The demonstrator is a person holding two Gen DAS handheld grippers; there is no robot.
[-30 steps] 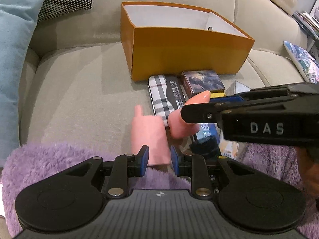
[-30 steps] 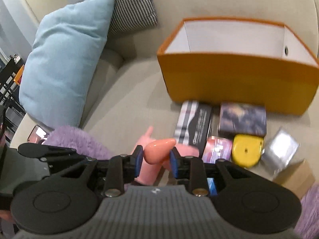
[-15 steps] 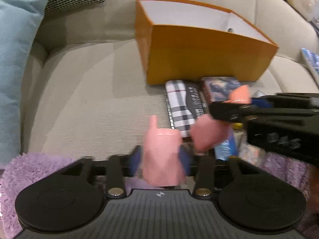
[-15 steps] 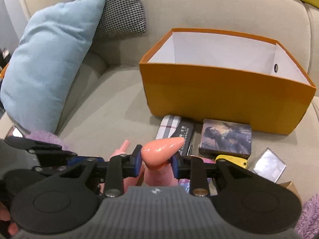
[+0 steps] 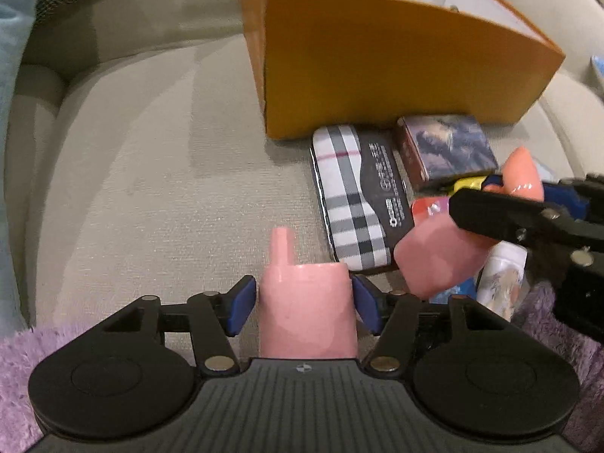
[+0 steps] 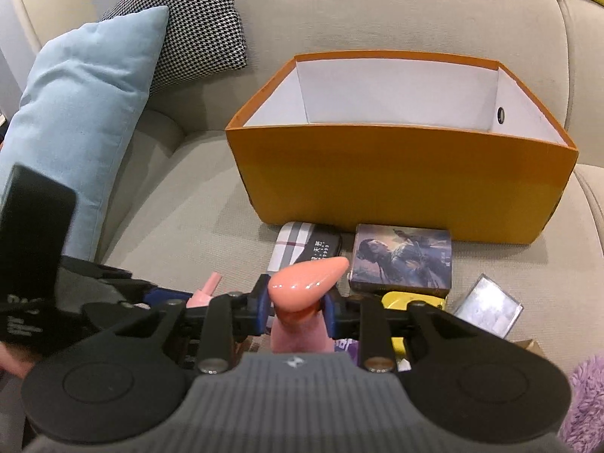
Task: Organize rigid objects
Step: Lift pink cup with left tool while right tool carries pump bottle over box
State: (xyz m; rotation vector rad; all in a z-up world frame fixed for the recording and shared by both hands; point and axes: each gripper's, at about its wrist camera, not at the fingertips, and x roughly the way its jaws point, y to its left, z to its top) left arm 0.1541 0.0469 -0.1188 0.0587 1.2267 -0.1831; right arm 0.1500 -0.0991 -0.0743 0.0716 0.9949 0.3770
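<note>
Two glossy pink plastic pieces: rounded pink piece [image 6: 307, 283] pinched in right gripper [image 6: 296, 307] before open orange cardboard box [image 6: 396, 177]; spouted pink piece [image 5: 307, 309] between opening, untouching left gripper [image 5: 304, 307] jaws, over beige sofa cushion [image 5: 151, 173].

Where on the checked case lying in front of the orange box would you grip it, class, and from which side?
Grip the checked case across its narrow width near the middle, coming from above. It lies flat on the sofa cushion. Its left long edge is clear; its right edge sits close to other items, so fingers need care there.
</note>
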